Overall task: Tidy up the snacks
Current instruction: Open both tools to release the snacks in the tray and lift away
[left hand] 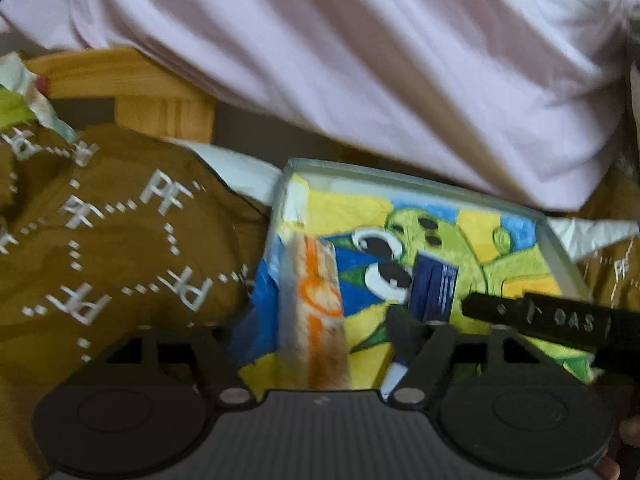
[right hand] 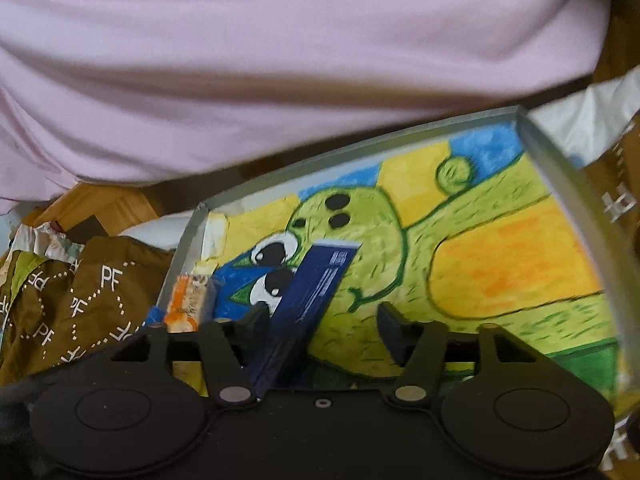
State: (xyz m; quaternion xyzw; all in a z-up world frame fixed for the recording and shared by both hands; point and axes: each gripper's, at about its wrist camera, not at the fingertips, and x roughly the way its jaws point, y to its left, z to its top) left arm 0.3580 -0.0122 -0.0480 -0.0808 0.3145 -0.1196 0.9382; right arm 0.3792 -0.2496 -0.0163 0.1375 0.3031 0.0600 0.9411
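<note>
Right wrist view showed our right gripper [right hand: 320, 316] spread wide over the tray [right hand: 560, 160], with a blue box [right hand: 316, 292] lying between the fingers, close to the left one and well short of the right, so nothing was clamped. We judged the box light and stiff, smooth cardboard likely to slip, best pinched across its narrow sides near the middle. An orange snack pack [right hand: 188, 300] lay at the tray's left wall; it looked soft and crushable, so we would take it gently by its long flanks. Left wrist view was blurred; our left gripper [left hand: 304, 332] appeared to stand wide around that pack [left hand: 316, 312], though we could not be sure of contact. The tray floor to the right lay open for moving, while its raised rim, the brown bag [right hand: 80, 304] to the left and the pink shirt [right hand: 280, 60] close above hemmed us in.
</note>
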